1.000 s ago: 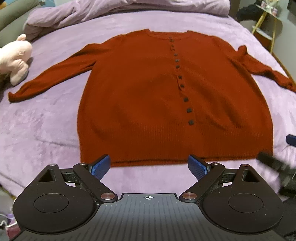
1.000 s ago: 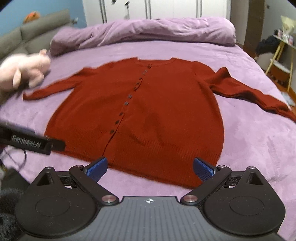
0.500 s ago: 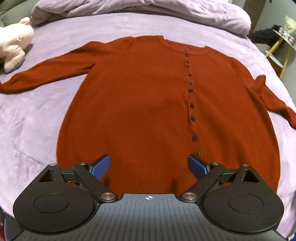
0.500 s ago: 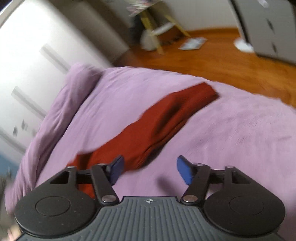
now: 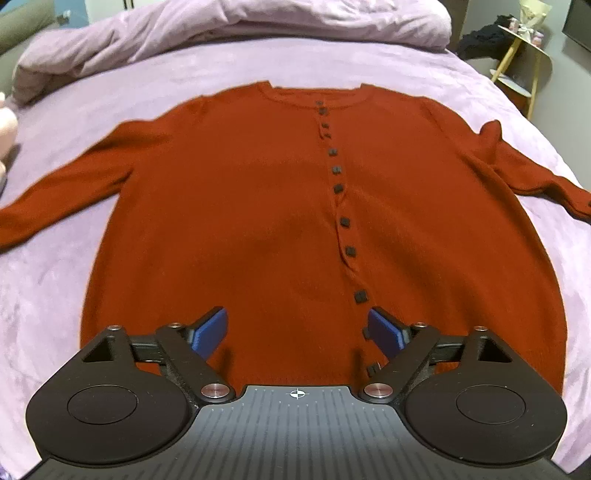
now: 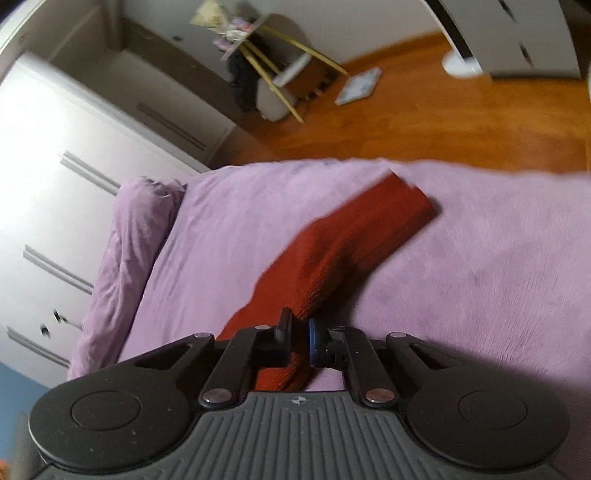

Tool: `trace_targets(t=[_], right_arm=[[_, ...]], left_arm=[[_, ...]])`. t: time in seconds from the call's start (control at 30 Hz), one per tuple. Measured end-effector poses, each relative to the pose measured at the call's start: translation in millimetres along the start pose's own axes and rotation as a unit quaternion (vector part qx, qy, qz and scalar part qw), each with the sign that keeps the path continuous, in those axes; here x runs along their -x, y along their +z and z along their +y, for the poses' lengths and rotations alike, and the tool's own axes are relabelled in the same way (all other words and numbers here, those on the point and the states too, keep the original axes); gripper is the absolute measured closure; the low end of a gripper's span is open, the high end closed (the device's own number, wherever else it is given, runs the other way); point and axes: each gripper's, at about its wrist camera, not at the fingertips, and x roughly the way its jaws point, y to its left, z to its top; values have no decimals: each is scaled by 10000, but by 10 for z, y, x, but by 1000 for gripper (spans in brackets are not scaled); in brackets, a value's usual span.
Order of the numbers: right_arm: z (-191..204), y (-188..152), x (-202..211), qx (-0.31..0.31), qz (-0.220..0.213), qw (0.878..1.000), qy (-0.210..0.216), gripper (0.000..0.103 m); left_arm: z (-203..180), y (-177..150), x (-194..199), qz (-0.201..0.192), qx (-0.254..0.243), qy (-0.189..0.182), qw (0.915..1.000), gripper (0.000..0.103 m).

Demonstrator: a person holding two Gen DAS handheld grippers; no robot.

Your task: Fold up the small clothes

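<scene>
A rust-red buttoned cardigan (image 5: 258, 206) lies flat, front up, on the purple bed (image 5: 48, 266), both sleeves spread out to the sides. My left gripper (image 5: 297, 328) is open and empty, hovering over the cardigan's lower hem near the button line. In the right wrist view my right gripper (image 6: 297, 341) is shut on the cardigan's right sleeve (image 6: 354, 240), pinching it partway along; the cuff end extends ahead towards the bed's edge.
A bunched purple duvet (image 5: 229, 29) lies along the head of the bed. A pink plush toy (image 5: 5, 129) sits at the left edge. Past the bed's right side are a wooden floor (image 6: 461, 110), a small side table (image 6: 266, 66) and white wardrobes (image 6: 55, 166).
My right gripper has closed on the right sleeve; half a second ago it was open over it. My left gripper has moved forward over the cardigan's hem and stays open.
</scene>
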Motion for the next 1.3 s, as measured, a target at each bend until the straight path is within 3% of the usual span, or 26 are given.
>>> trace_targets(t=[0.13,0.2,0.23,0.37,0.43,0.5,0.7,0.83,1.0,1.1,1.13,1.2,1.27,1.3], right_arm=[[816,-188,303,1456,-382,9877,429,96],[1364,-455,435,2302,-350,9674,1001,96],[1658,-664,494,2799,-259,9502,1343,96],[2397,-1601,557,3922,715,8825,2496,92],[2509,-1979,507,4127,1166,8668,2544,76],[2485,-2253,455,4256,1400,8603,2430,73],[2098,-2286,309,3831,1854,8864,1820,73],[1779,-2251,309,3489,2078,9008,1538,73],[1552,-2249,278,2968,2067,9216,1409,73],[1473,-2200,228,2746,2068,9282,1423,73],[1484,-2199,199,2728,2070,9288,1414,72],[1454,-2176,151,2691,2073,9303,1386,72],[1444,-2141,105,2569,2075,9344,1336,72],[1441,-2117,89,2460,2045,9380,1334,71]], left_arm=[[84,142,55,-195,193,-359,9990,21],[159,245,85,-307,414,-659,9965,21],[198,294,103,-374,534,-761,9950,21],[384,506,124,-726,944,-1206,9855,21],[495,599,54,-739,1134,-1436,9803,21],[591,664,-75,-645,1220,-1604,9774,22],[938,764,-687,-94,1594,-1575,9745,33],[1194,912,-1044,142,2334,-1911,9533,37],[1296,1116,-1499,605,2734,-2226,9338,38],[1414,1150,-1562,588,3193,-2574,9101,39],[1424,1166,-1576,590,3200,-2630,9083,40],[1357,1215,-1663,797,2949,-2569,9169,50],[1260,1263,-1767,914,2685,-2473,9265,84],[1237,1278,-1801,941,2652,-2432,9283,89]])
